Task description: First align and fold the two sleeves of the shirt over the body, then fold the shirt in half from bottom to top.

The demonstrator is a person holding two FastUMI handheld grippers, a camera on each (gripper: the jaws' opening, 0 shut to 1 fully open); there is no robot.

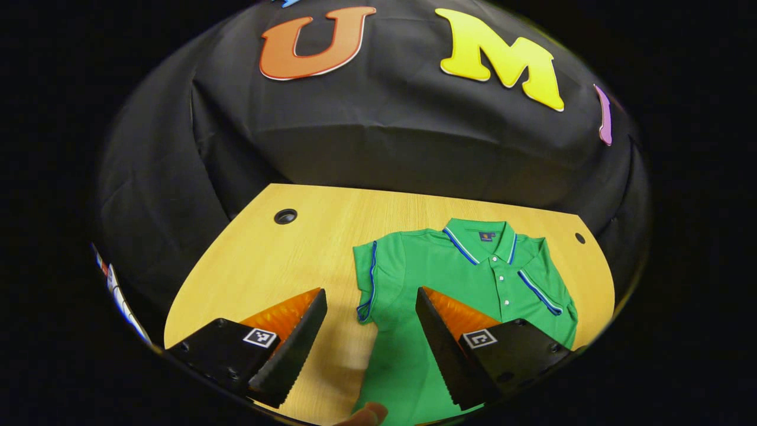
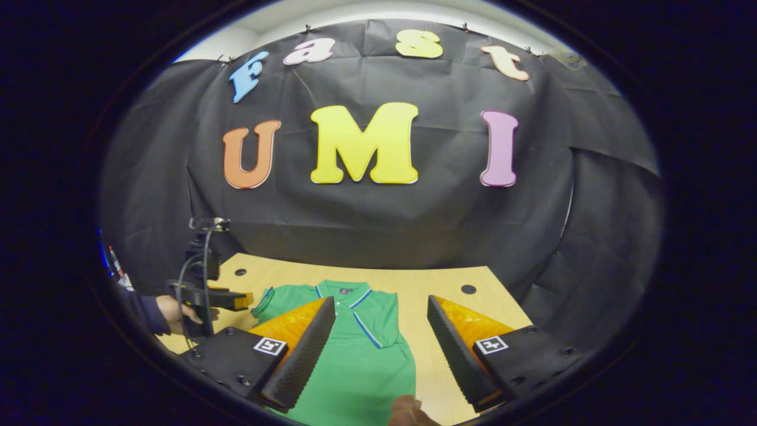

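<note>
A green shirt (image 1: 473,284) is seen laid flat on the worktop (image 1: 284,260), sleeves folded over its body. The left tool (image 1: 371,343) and right tool (image 2: 381,349) are held open above it, gripping nothing.

Your left gripper view looks down from near the shirt (image 1: 473,284); your right gripper view sits farther back. Both face the wall, sharing shirt and table (image 1: 266,254).

Even bright light (fisheye-warped edges)
</note>
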